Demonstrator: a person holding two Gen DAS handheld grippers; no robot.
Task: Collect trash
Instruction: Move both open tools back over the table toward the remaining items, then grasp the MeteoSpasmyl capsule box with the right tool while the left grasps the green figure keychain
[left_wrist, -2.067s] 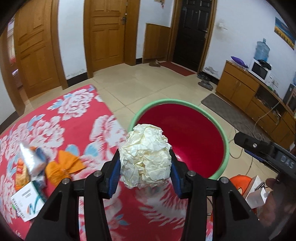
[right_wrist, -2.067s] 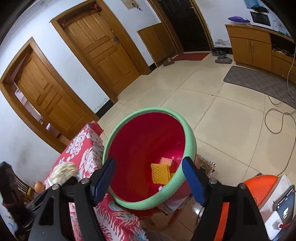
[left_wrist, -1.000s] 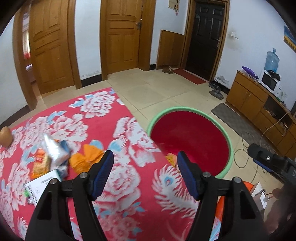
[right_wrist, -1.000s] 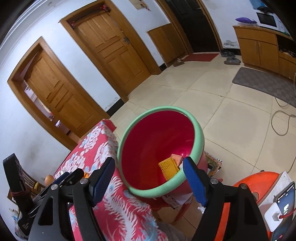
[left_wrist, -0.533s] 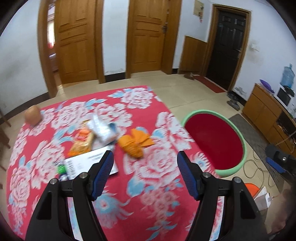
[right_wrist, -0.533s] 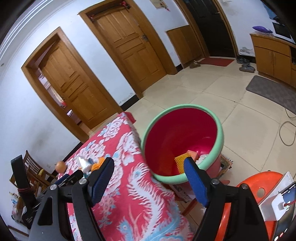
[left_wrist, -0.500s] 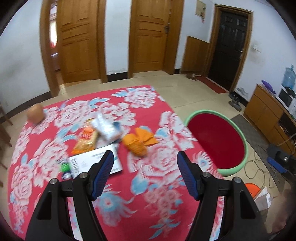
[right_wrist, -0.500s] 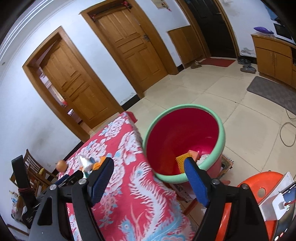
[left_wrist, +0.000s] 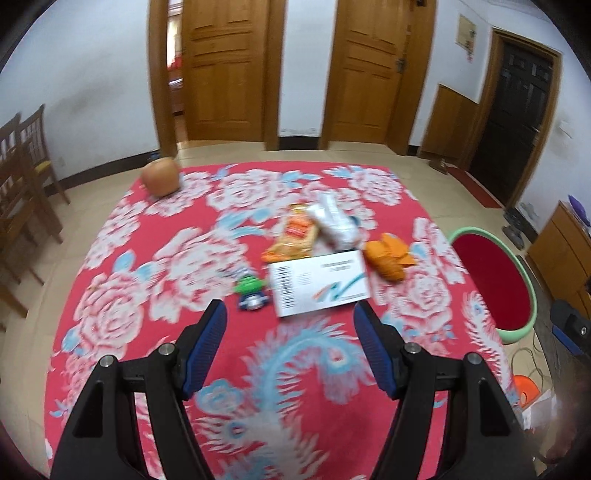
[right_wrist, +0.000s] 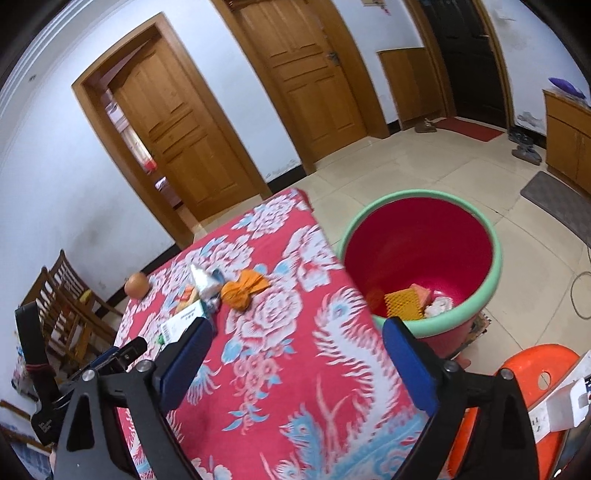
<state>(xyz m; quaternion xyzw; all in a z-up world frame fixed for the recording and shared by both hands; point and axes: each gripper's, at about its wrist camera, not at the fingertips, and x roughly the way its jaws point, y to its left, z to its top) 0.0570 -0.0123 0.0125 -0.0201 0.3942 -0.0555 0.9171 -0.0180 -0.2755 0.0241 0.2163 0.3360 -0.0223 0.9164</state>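
Here the left gripper (left_wrist: 290, 330) is hovering over the near part of the red floral tablecloth (left_wrist: 155, 258) with its jaws spread wide and nothing between them. Just ahead of the gap, slightly toward the right finger, a white printed box (left_wrist: 319, 282) is lying flat, its long axis running roughly across the line of the jaws, so a grasp would probably be taking it by its short width or calling for a turn of the wrist. A small green and blue item (left_wrist: 252, 291) is sitting just left of the box; beyond are an orange packet (left_wrist: 293, 236), a silvery wrapper (left_wrist: 338, 219) and crumpled orange paper (left_wrist: 388, 258). The right gripper (right_wrist: 297, 354), also gaping empty, is hanging nearer the red bin (right_wrist: 421, 258), which is standing off the table's right edge and already holding scraps, so the left looks better placed.
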